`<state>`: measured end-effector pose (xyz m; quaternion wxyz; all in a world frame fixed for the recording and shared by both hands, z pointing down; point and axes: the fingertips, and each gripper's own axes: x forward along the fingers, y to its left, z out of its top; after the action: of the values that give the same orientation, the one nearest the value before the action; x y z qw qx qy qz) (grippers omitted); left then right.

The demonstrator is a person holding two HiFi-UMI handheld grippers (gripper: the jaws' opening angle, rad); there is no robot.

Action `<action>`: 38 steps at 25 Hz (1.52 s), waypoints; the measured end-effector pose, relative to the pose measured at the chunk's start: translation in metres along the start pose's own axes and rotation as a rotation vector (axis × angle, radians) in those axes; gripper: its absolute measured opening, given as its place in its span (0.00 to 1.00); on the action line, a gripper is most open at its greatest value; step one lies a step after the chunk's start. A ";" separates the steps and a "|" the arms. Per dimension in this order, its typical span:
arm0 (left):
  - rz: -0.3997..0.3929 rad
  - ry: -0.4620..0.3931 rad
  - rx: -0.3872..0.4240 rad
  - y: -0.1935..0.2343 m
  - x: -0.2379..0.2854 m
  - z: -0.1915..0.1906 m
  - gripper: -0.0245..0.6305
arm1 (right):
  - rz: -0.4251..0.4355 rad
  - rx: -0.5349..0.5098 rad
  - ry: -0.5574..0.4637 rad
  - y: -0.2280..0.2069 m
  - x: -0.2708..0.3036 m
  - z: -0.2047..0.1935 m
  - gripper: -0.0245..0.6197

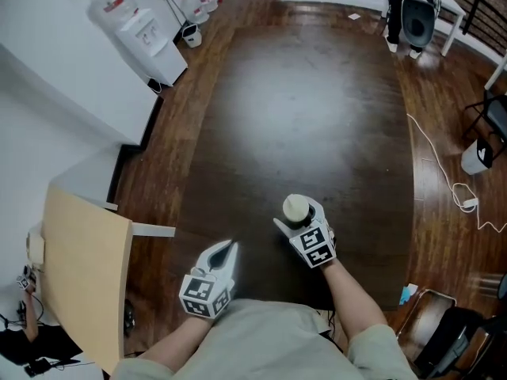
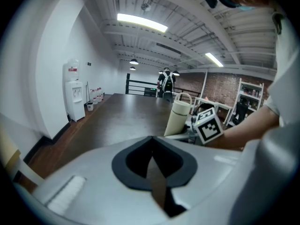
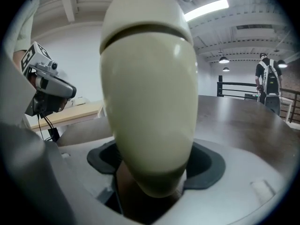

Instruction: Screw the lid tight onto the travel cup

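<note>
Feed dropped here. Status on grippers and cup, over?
Left hand-held gripper shut, empty. Right hand-held gripper open around travel cup. Cup upright on table, lid on. Nothing in the way.

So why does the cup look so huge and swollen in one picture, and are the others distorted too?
Right gripper view: the cream travel cup sits close to a wide-angle lens, so it bulges and looks soft. Left gripper view: curved lines, dark corners, ceiling light strips blown out. Head view: fairly sharp, a pale glare patch on the dark table.
</note>
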<state>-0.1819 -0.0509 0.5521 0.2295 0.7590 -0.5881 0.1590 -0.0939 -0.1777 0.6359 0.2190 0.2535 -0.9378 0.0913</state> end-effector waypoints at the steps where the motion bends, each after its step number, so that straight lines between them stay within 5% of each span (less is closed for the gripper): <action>1: 0.004 -0.001 -0.002 0.001 -0.001 0.000 0.04 | -0.005 0.005 -0.004 -0.002 0.001 0.001 0.60; 8: -0.005 -0.041 -0.020 0.003 0.000 0.009 0.04 | 0.000 0.007 0.039 -0.005 -0.001 -0.002 0.52; 20: -0.166 -0.205 -0.096 -0.017 0.010 0.067 0.04 | 0.175 0.112 0.076 0.039 -0.057 0.039 0.52; 25: -0.325 -0.244 -0.097 -0.035 0.003 0.089 0.04 | 0.278 0.173 0.106 0.067 -0.084 0.053 0.52; 34: -0.752 -0.205 -0.172 -0.070 -0.025 0.114 0.04 | 0.517 0.347 0.105 0.132 -0.129 0.083 0.52; 38: -0.904 -0.181 -0.170 -0.080 -0.036 0.126 0.15 | 0.572 0.336 0.088 0.147 -0.143 0.099 0.52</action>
<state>-0.1171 -0.0727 0.4139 0.2849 0.9285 -0.2270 -0.0723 -0.0953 -0.0175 0.4738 0.1798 0.0085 -0.9325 0.3132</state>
